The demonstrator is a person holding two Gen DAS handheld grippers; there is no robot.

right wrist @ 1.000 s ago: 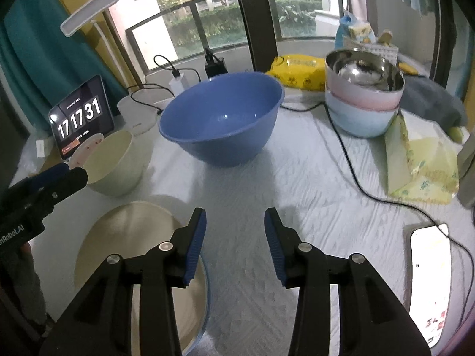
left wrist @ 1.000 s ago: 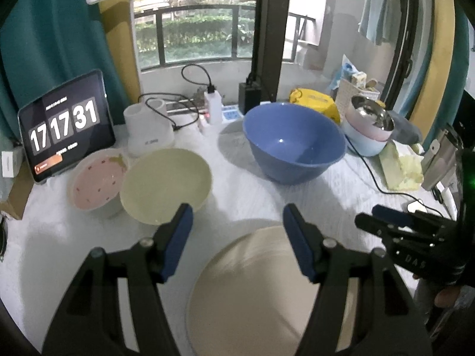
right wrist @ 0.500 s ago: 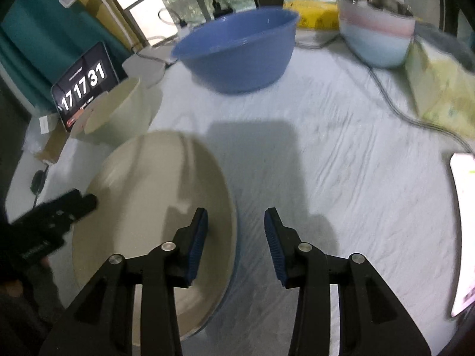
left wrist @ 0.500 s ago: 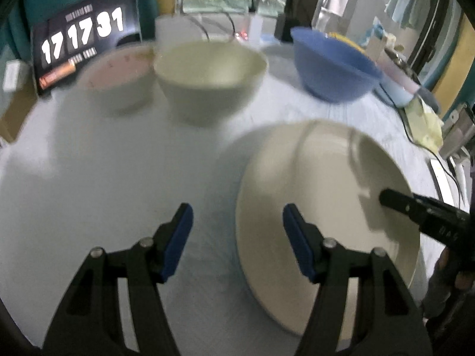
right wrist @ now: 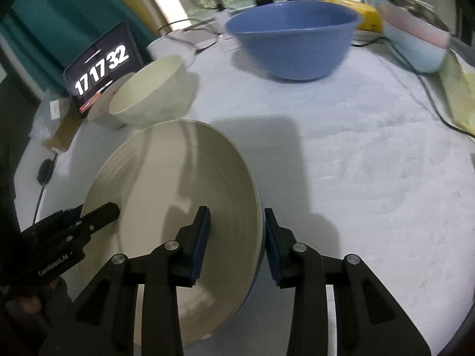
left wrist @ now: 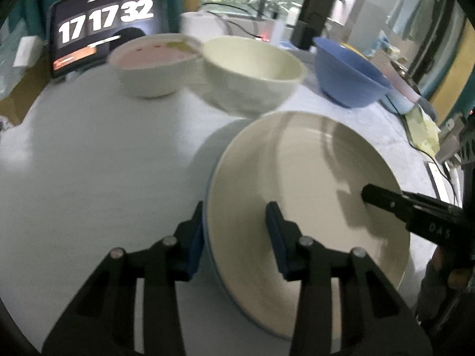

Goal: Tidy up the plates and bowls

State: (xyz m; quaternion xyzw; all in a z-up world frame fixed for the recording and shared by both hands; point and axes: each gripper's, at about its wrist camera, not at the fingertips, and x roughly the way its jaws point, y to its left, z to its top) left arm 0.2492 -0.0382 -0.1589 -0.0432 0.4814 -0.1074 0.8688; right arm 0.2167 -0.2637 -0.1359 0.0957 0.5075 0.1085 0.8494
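A cream plate (left wrist: pixel 311 172) with a blue underside lies on the white tablecloth (left wrist: pixel 104 163). My left gripper (left wrist: pixel 234 231) straddles its left rim, one finger outside and one over the plate; its jaws are closing and the pads do not press. My right gripper (right wrist: pixel 237 237) straddles the opposite rim of the plate (right wrist: pixel 166 178) the same way, its jaws also closing. Each view shows a finger of the other gripper over the plate's far side. Behind stand a cream bowl (left wrist: pixel 252 71), a pink-lined bowl (left wrist: pixel 154 59) and a large blue bowl (right wrist: pixel 294 38).
A tablet clock (right wrist: pixel 101 68) leans at the back left. Stacked pastel bowls with a metal one on top (right wrist: pixel 415 35) stand at the back right, beside a yellow cloth (right wrist: pixel 460 89) and a black cable (right wrist: pixel 415 74). Chargers and cords line the window sill.
Both grippers have come down and forward onto the plate, which now fills the near field. Each now has a rim between its fingers, and the left jaws stand narrower.
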